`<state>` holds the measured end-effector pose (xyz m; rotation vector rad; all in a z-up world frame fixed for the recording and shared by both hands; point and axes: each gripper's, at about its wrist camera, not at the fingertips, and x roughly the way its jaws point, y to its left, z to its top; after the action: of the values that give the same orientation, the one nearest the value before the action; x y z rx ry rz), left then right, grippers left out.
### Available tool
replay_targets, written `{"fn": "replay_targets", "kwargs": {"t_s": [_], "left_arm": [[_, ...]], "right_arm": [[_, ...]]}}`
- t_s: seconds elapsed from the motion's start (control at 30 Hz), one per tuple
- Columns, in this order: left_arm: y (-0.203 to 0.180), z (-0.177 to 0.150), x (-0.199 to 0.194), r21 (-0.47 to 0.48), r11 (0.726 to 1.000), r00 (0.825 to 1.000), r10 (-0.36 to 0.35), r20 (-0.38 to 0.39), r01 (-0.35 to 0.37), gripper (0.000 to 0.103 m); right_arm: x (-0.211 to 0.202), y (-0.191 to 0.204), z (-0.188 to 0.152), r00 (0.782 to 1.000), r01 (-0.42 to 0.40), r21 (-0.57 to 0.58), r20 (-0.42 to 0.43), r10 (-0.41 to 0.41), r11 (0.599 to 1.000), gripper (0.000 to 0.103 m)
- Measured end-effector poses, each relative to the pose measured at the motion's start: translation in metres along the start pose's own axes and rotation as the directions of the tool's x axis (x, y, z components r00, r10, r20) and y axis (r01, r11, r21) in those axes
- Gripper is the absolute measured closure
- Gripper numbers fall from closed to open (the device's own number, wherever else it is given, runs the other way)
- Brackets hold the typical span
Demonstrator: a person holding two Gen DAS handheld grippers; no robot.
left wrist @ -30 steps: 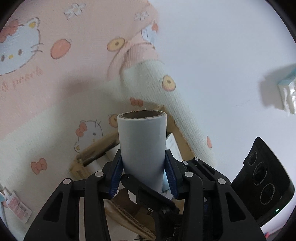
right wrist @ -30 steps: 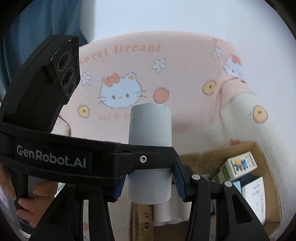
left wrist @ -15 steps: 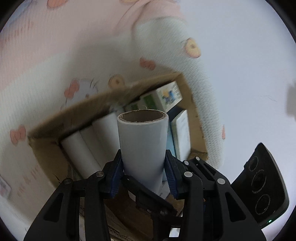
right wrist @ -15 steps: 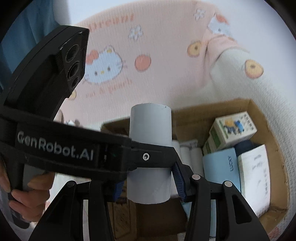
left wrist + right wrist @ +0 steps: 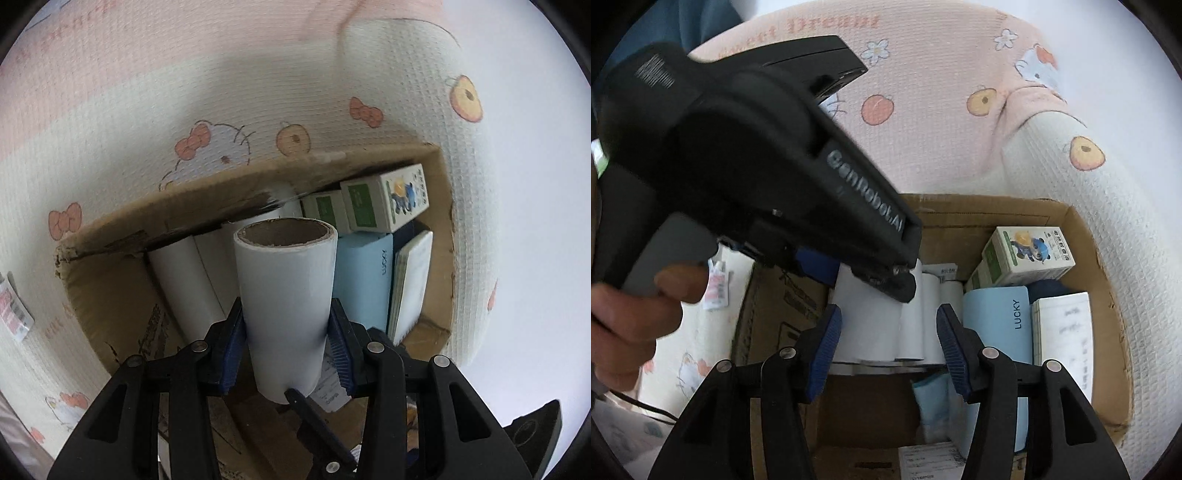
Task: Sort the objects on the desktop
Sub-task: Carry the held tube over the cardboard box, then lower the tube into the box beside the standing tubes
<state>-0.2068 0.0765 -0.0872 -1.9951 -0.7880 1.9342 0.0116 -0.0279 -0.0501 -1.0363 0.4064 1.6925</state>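
Observation:
A white paper roll (image 5: 286,295) with a brown cardboard core stands between the blue pads of my left gripper (image 5: 286,321), which is shut on it above an open cardboard box (image 5: 184,206). In the right wrist view the left gripper's black body (image 5: 757,166) slants across the upper left, still carrying the roll (image 5: 868,317). Below it my right gripper (image 5: 888,343) has its jaws opening. Its right pad stands clear of the roll and its left pad is close beside it. More white rolls (image 5: 931,317) lie in the box (image 5: 997,206) underneath.
The box also holds green-and-white cartons (image 5: 1027,258), a light blue LUCKY box (image 5: 997,332) and a white booklet (image 5: 1060,332). It rests on a pink and cream cartoon-cat blanket (image 5: 942,110). A small packet (image 5: 716,288) lies left of the box. A hand (image 5: 628,317) grips the left tool.
Both views have tipped down onto the box. The left gripper has sunk toward it with the roll and rolled over. The right jaws, closed on the roll before, have spread apart.

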Motion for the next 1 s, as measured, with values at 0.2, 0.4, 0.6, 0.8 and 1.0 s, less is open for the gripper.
{"fn": "replay_targets", "kwargs": {"t_s": [0.2, 0.4, 0.6, 0.8, 1.0], "left_arm": [[-0.003, 0.003, 0.007, -0.018, 0.998, 0.998, 0.055, -0.017, -0.055, 0.057], [-0.007, 0.007, 0.018, -0.031, 0.987, 0.987, 0.155, -0.041, -0.156, 0.057], [-0.008, 0.009, 0.024, -0.052, 0.971, 0.972, 0.231, -0.038, -0.232, 0.056], [-0.005, 0.011, 0.026, -0.08, 0.96, 0.963, 0.267, -0.028, -0.268, 0.056], [0.001, 0.013, 0.021, -0.159, 0.958, 0.971, 0.24, -0.009, -0.239, 0.056]], "right_arm": [[0.003, -0.009, -0.005, 0.999, -0.013, 0.038, -0.037, 0.015, 0.999, 0.052], [0.011, -0.015, -0.013, 0.996, -0.043, 0.056, -0.08, 0.047, 0.998, 0.052], [0.013, -0.029, -0.022, 0.991, -0.058, 0.128, -0.113, 0.072, 0.99, 0.052], [0.01, -0.034, -0.027, 0.989, -0.033, 0.138, -0.141, 0.053, 0.99, 0.052], [0.012, -0.033, -0.031, 0.983, -0.045, 0.142, -0.17, 0.069, 0.989, 0.052]]}}
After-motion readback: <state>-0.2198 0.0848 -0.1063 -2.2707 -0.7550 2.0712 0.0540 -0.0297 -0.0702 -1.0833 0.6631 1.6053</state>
